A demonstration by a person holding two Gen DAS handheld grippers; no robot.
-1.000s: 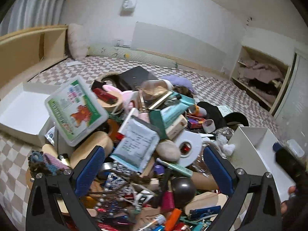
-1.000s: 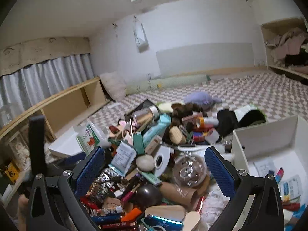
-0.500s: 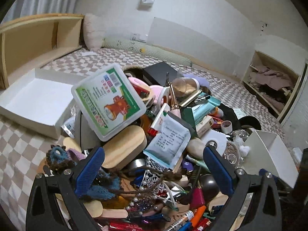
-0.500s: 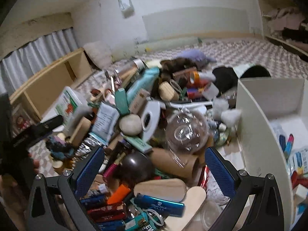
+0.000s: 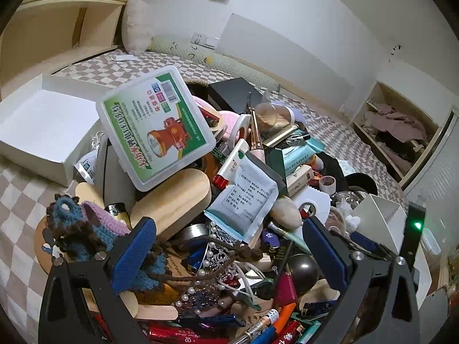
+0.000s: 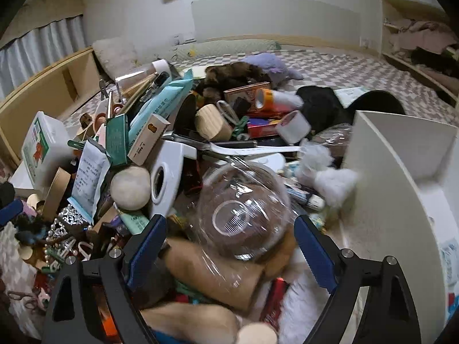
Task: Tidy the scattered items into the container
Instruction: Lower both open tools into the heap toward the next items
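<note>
A heap of small items covers the checked mat. In the left wrist view my left gripper is open just above a pearl tiara, with a crocheted blue and purple piece against its left finger. A green-and-white plastic case leans on a wooden oval block beyond. In the right wrist view my right gripper is open, its fingers on either side of a clear plastic globe that rests on a wrapped cardboard tube. The white container stands right beside it.
A shallow white box lies at the left of the heap. A beige ball, a white tape holder and a tape roll crowd the middle. Wooden shelves line the left wall, with a low cupboard to the right.
Both grippers have dropped closer to the heap. The left one moved towards the crocheted piece and tiara; the right one closed in on the clear globe. Both remain open.
</note>
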